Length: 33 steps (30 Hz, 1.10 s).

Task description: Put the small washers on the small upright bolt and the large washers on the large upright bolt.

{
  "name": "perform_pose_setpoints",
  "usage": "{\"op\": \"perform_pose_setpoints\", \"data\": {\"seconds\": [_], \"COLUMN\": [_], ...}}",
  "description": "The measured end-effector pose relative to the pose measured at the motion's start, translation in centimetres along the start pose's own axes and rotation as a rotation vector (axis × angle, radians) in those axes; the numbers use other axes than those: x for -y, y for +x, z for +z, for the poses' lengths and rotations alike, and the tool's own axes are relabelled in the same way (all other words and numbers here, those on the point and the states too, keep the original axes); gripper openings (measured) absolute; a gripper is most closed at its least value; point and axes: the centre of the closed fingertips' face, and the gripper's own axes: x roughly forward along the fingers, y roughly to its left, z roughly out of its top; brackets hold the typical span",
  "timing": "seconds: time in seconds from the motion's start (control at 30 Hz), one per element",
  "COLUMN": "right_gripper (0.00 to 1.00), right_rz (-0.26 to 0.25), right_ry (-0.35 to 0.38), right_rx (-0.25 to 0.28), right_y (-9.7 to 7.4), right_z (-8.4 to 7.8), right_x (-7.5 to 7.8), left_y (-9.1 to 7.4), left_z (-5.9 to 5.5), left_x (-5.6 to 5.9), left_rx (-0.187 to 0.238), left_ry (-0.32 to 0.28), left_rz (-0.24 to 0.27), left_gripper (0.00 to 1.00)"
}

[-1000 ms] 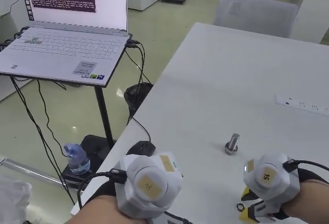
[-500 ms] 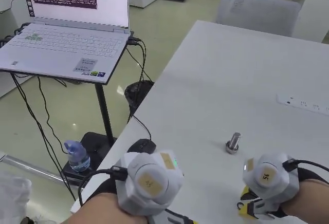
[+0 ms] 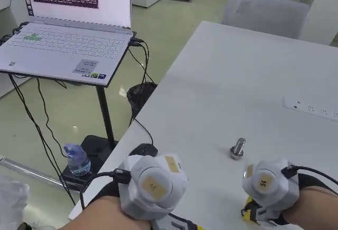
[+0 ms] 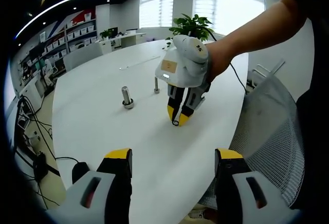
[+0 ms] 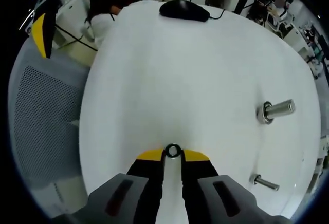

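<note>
Tightly, washer (image 5: pixel 172 150) in right gripper (image 5: pixel 172 157) (tip-pinched)

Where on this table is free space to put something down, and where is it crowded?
Widest bare patch: table top between the large bolt, the power strip and the far chair. Crowded near the front edge: left gripper, right gripper with its washer, mouse, small bolt.

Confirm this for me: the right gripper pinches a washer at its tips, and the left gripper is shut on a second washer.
Wrong about the left gripper: the left gripper view shows it open, jaws wide apart, with nothing between them. The right gripper does pinch a washer at its tips.
</note>
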Motion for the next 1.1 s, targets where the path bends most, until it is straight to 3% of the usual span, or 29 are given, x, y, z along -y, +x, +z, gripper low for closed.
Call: {"op": "perform_pose_setpoints", "data": {"seconds": [0.3, 0.5, 0.87, 1.1], "right_gripper": [0.13, 0.13, 0.13, 0.13], "right_rz": [0.002, -0.005, -0.038, -0.049], "right_ry": [0.045, 0.077, 0.153, 0.176], "right_rx": [0.019, 0.019, 0.008, 0.011], "right_y": [-0.1, -1.5, -5.0, -6.5], "right_z": [-0.2, -1.4, -5.8, -7.3], "right_x": [0.2, 0.9, 2.9, 4.0], "left_y": [0.0, 0.3, 1.2, 1.4], "left_z": [-0.1, 0.2, 0.7, 0.3], "left_x": [-0.3, -0.4, -0.9, -0.9], "left_rx": [-0.009, 0.001, 0.008, 0.003], "left_ry": [0.000, -0.003, -0.004, -0.014], "left_rz": [0.002, 0.001, -0.004, -0.005], "left_gripper": [0.64, 0.65, 0.72, 0.77]}}
